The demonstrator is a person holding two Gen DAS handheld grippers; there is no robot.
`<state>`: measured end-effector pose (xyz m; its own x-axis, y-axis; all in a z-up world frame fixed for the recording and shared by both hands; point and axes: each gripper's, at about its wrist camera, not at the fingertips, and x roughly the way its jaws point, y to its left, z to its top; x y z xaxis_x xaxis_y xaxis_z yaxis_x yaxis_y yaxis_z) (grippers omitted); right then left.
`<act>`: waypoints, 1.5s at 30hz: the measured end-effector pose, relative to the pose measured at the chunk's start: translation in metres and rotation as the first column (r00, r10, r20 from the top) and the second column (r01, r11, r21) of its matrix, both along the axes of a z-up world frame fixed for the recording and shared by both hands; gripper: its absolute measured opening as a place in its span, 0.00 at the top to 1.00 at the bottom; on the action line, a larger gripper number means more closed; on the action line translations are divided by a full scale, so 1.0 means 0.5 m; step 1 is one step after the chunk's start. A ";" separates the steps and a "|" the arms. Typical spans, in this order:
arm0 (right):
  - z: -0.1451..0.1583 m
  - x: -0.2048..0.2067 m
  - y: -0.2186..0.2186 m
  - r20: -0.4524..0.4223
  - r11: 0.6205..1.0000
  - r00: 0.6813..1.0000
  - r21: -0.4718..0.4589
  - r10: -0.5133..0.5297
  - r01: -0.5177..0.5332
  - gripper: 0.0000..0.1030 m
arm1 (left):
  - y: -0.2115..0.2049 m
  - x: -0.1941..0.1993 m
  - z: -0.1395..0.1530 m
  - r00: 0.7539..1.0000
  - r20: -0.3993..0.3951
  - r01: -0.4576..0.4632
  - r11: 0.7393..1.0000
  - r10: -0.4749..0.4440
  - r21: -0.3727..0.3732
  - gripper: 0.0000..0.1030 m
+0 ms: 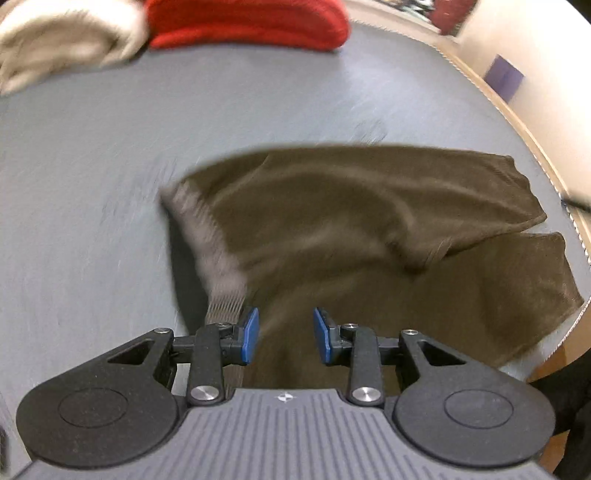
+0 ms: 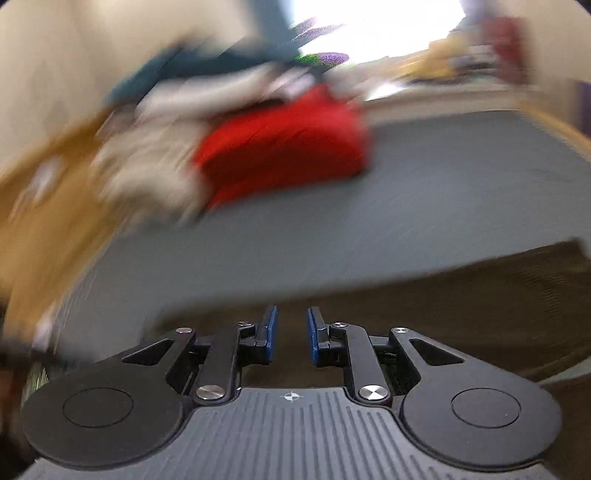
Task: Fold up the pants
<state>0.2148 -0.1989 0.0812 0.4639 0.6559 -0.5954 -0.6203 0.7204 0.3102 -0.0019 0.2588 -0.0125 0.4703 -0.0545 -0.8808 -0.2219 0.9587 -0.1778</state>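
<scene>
Both grippers gape, empty — only left gripper (image 1: 285, 334) sees whole pants (image 1: 369, 236).

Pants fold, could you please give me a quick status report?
Left claw open, nothing gripped. Right claw open, empty. Brown pants spread on grey table, unfolded. Red cloth and beige cloth far side, clear.

Soft even light, fisheye warp, heavy motion blur right view

Pants (image 1: 369, 229) flat on bench (image 1: 92, 166), legs reaching to the right edge, waistband end twd the middle. Two folded garments (image 1: 247, 22) (image 1: 55, 44) side by side at far edge, well apart from pants.
</scene>
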 end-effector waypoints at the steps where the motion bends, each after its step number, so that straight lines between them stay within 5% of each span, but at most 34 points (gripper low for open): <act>1: -0.013 -0.043 0.022 0.006 0.996 0.996 -0.036 0.087 -0.087 0.82 | 0.022 -0.030 -0.033 0.999 -0.012 -0.046 0.998 0.046 -0.033 0.65; 3: -0.061 -0.125 0.056 0.038 0.965 0.970 -0.120 0.239 -0.233 0.82 | 0.061 -0.068 -0.093 0.984 -0.128 -0.136 0.987 0.124 -0.088 0.70; 6: -0.147 -0.203 0.102 -0.018 0.887 0.932 -0.299 0.363 -0.351 0.82 | 0.081 -0.104 -0.102 0.986 -0.118 -0.126 0.991 0.121 -0.034 0.69; 10: -0.206 -0.287 0.128 -0.034 0.762 0.834 -0.388 0.550 -0.518 0.81 | 0.103 -0.117 -0.120 0.979 -0.156 -0.139 0.988 0.128 -0.063 0.61; 15: -0.267 -0.320 0.144 -0.078 0.642 0.774 -0.511 0.628 -0.572 0.66 | 0.105 -0.094 -0.129 0.980 -0.144 -0.150 0.986 0.139 -0.067 0.51; 22: -0.322 -0.338 0.152 -0.100 0.548 0.728 -0.591 0.678 -0.592 0.60 | 0.084 -0.049 -0.169 0.976 -0.198 -0.102 0.995 0.096 -0.020 0.46; 30: -0.326 -0.321 0.152 -0.087 0.548 0.732 -0.606 0.676 -0.577 0.69 | 0.064 -0.024 -0.208 0.964 -0.261 -0.039 0.999 0.044 0.025 0.43; 36: -0.320 -0.329 0.150 -0.073 0.526 0.702 -0.608 0.709 -0.595 0.92 | 0.040 -0.022 -0.204 0.964 -0.266 0.025 0.998 -0.009 0.055 0.65; 42: -0.272 -0.308 0.138 -0.081 0.585 0.721 -0.527 0.688 -0.617 0.93 | 0.041 -0.063 -0.122 0.987 -0.162 0.012 0.999 -0.005 0.046 0.71; 45: -0.277 -0.314 0.129 -0.116 0.553 0.692 -0.513 0.713 -0.656 0.93 | 0.031 -0.081 -0.136 0.972 -0.228 0.079 0.995 -0.061 0.068 0.71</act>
